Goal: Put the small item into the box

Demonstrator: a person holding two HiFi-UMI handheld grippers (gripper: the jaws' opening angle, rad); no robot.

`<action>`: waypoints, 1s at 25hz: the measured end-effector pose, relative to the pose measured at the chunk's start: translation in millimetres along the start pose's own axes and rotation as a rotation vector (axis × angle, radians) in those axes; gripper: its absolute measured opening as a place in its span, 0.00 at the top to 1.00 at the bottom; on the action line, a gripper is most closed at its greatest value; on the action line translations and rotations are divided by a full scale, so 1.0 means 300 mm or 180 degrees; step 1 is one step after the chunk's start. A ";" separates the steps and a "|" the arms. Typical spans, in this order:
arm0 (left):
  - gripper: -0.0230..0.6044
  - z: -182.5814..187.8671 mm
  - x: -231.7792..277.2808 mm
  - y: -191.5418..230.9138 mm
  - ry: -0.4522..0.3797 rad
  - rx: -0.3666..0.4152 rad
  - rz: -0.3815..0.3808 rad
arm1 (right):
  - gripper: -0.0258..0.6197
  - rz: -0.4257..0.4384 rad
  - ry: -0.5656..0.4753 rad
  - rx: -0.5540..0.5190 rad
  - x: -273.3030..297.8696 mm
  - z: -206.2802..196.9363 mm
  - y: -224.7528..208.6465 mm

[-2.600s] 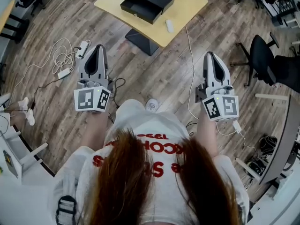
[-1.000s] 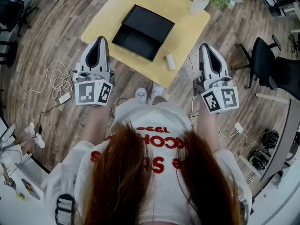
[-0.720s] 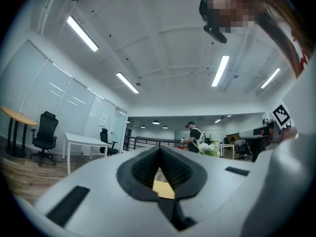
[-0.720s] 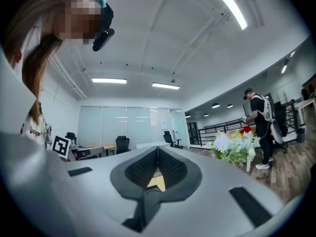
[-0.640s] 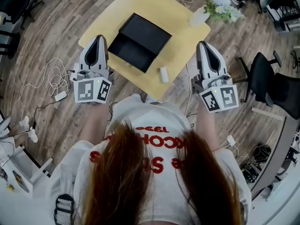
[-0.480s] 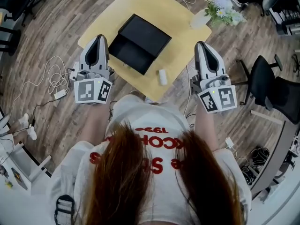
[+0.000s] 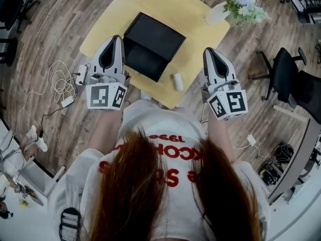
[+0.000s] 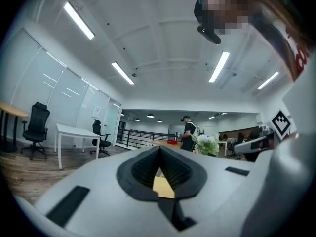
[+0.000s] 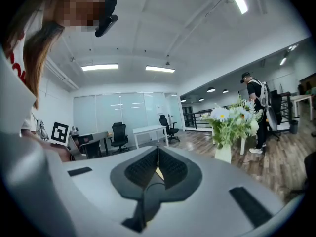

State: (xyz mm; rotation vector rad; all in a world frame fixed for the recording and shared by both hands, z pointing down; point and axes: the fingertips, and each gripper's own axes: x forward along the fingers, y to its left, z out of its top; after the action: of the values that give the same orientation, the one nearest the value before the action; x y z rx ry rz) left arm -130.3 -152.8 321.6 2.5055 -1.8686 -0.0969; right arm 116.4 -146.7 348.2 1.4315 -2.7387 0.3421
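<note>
Head view | left gripper point(image 7: 117, 40) and right gripper point(image 7: 209, 53) both closed tight, empty, at table point(image 7: 195, 9) edge | item point(image 7: 177, 81) lies at box's point(image 7: 150, 44) 5 o'clock, apart | advice: open right jaws first, straddle item squarely.

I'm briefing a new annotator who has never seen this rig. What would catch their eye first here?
First, the open black box in the middle of the yellow table, with a small white item lying to its right near the table's front edge. Next, the left gripper and right gripper on either side of the box, both empty with jaws together. A vase of flowers stands at the table's far right corner.
</note>
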 end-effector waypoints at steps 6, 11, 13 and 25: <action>0.95 -0.080 0.016 0.007 0.0174 -0.0084 -0.0182 | 0.95 -0.0208 0.0481 0.0155 0.014 -0.215 0.019; 0.95 -0.163 0.008 0.018 0.0360 -0.0163 -0.0263 | 0.95 -0.0301 0.0855 0.0289 0.009 -0.393 0.039; 0.95 -0.206 -0.003 0.026 0.0447 -0.0191 -0.0262 | 0.95 -0.0295 0.1001 0.0322 0.010 -0.464 0.055; 0.95 -0.368 -0.104 -0.012 0.0848 -0.0241 -0.0296 | 0.67 -0.0185 0.1873 0.0177 -0.035 -0.827 0.148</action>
State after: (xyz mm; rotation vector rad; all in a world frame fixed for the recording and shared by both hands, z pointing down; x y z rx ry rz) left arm -129.3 -124.7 432.8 2.4150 -1.6171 0.1547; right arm 68.2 -62.0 580.8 1.1746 -2.2230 0.7101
